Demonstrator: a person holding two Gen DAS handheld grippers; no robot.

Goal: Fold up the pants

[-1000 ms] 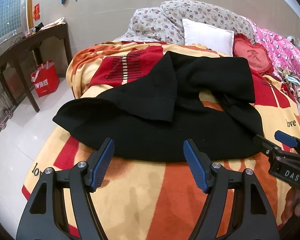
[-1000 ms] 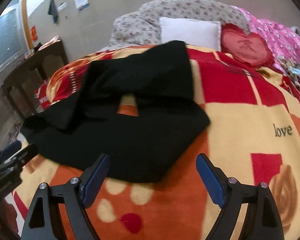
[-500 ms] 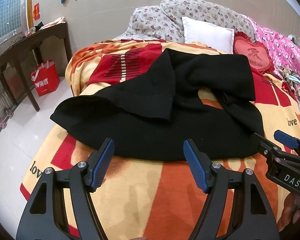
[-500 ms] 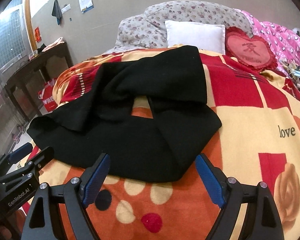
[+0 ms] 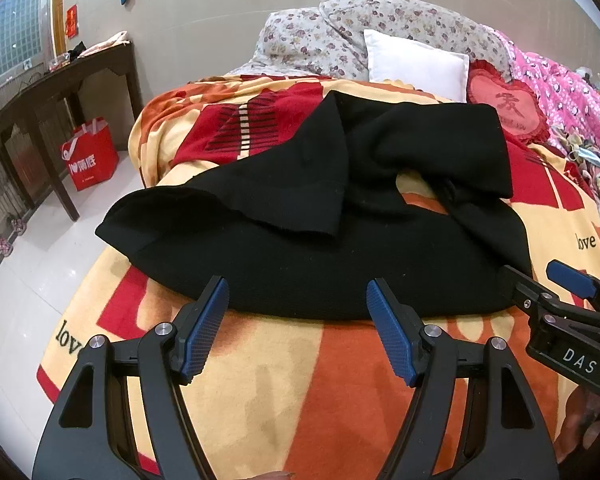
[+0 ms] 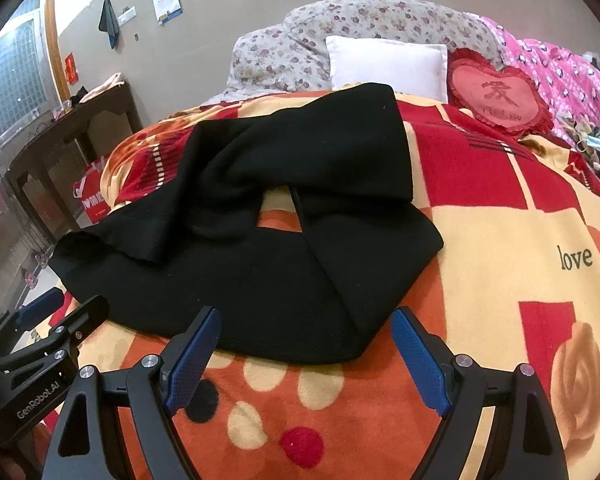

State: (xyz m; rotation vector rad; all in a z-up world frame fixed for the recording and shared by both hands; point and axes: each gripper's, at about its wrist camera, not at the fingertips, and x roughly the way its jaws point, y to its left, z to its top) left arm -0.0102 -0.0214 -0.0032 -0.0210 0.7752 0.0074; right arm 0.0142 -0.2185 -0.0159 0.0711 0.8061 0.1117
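Note:
Black pants (image 5: 320,240) lie rumpled on a red, orange and cream blanket (image 5: 300,380), one leg flopped over the other; the right wrist view shows the same pants (image 6: 268,248) from the other side. My left gripper (image 5: 298,324) hovers open just short of the pants' near edge, nothing between its blue pads. My right gripper (image 6: 306,354) is open too, over the near right corner of the pants, gripping nothing. Each gripper shows in the other's view: the right gripper (image 5: 548,292) at the right edge, the left gripper (image 6: 72,306) at the lower left.
Floral pillows (image 5: 340,36), a white pillow (image 5: 416,64), a red heart cushion (image 5: 504,104) and a pink quilt (image 5: 564,92) crowd the bed's far end. Left of the bed stand a dark wooden table (image 5: 60,92) and a red bag (image 5: 90,158) on white floor.
Both views have shifted a little, the right one more, and its early blur is gone. The pants have not moved and both grippers stay open.

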